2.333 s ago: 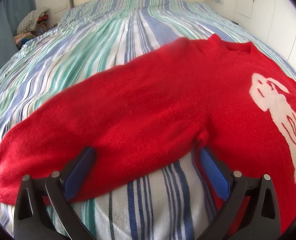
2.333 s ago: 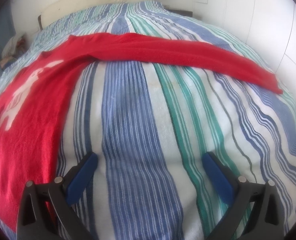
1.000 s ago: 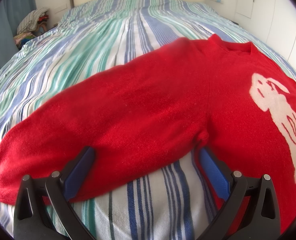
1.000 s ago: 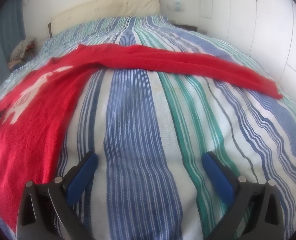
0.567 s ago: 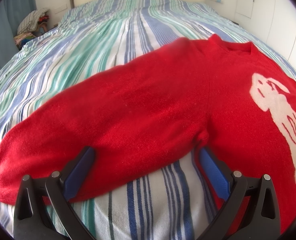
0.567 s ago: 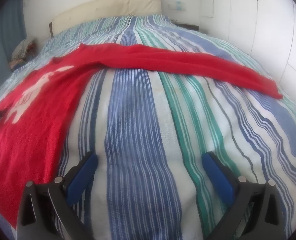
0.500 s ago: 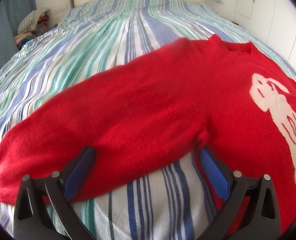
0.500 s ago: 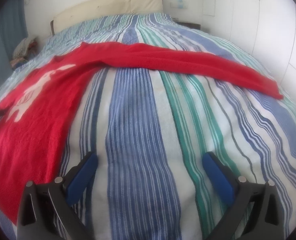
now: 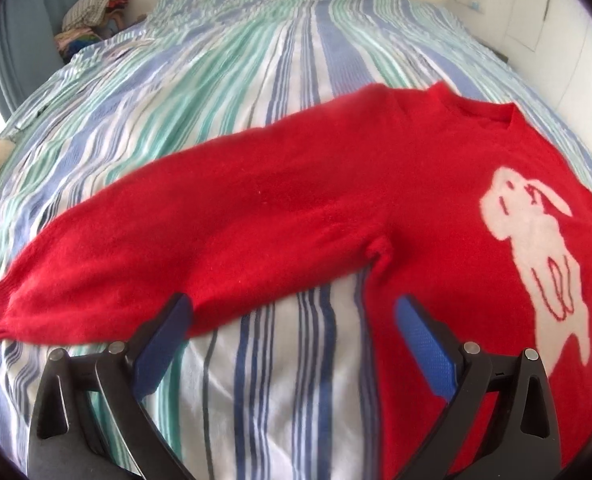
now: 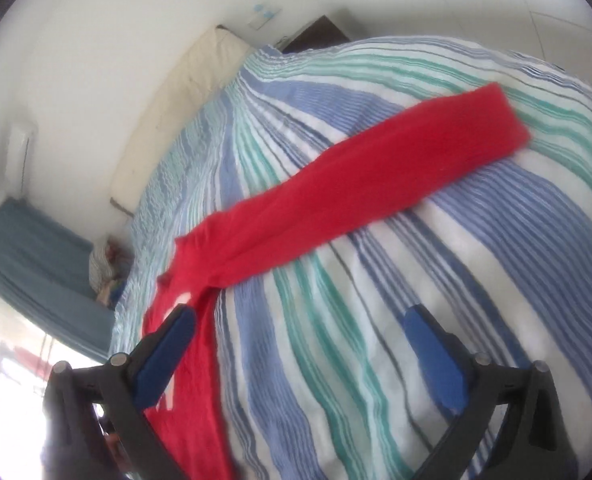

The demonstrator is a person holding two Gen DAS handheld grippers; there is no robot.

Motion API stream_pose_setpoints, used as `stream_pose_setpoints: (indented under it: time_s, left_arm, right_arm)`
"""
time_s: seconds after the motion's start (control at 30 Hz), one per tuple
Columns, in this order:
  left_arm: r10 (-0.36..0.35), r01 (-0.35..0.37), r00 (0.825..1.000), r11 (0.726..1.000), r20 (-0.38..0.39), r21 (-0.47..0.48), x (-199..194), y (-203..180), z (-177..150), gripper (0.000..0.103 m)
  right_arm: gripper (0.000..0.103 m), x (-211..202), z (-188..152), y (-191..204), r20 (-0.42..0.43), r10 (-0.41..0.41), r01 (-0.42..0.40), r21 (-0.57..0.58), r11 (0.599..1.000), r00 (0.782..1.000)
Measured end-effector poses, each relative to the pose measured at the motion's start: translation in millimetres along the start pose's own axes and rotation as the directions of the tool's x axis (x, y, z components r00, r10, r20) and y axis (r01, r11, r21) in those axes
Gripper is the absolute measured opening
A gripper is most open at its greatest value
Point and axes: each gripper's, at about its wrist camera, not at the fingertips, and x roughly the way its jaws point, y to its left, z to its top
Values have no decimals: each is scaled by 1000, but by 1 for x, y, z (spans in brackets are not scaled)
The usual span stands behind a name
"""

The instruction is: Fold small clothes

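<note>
A red sweater (image 9: 336, 200) with a white rabbit figure (image 9: 536, 240) lies flat on the striped bed, sleeves spread. In the left wrist view one sleeve (image 9: 115, 264) runs to the left. My left gripper (image 9: 291, 316) is open and empty, just below the armpit, over bare bedspread. In the right wrist view the other sleeve (image 10: 376, 184) stretches up to the right, its cuff (image 10: 504, 120) far from me. My right gripper (image 10: 300, 320) is open and empty, tilted, above the bedspread beside the sweater's body (image 10: 191, 360).
The striped bedspread (image 9: 287, 400) covers the whole bed. A cream headboard (image 10: 183, 112) stands at the far end. A pile of clothes (image 9: 91, 20) lies beside the bed by a blue curtain (image 10: 35, 260). White wall and cupboards are on the right.
My right gripper has lifted and rolled sharply, so its view is tilted and the sleeve now runs diagonally. My left gripper has shifted slightly back and to the right. Both stay open.
</note>
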Motion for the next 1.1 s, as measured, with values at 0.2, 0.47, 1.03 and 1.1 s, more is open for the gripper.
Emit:
stream_pose_setpoints:
  time_s: [0.2, 0.47, 1.03, 1.1]
  left_arm:
    - [-58, 64, 987, 997, 149, -36, -88, -22, -30, 102]
    - [-16, 29, 991, 995, 132, -98, -83, -24, -60, 102]
    - [103, -60, 974, 977, 201, -206, -58, 17, -56, 102]
    - [124, -81, 970, 976, 207, -204, -60, 19, -57, 102]
  right_arm:
    - [88, -13, 47, -55, 57, 24, -33, 166, 986, 998]
    - [64, 11, 92, -95, 100, 35, -65, 322, 945, 994]
    - [5, 20, 123, 225, 9, 99, -86, -421, 903, 995]
    - [5, 39, 97, 296, -80, 167, -184, -529, 828, 983]
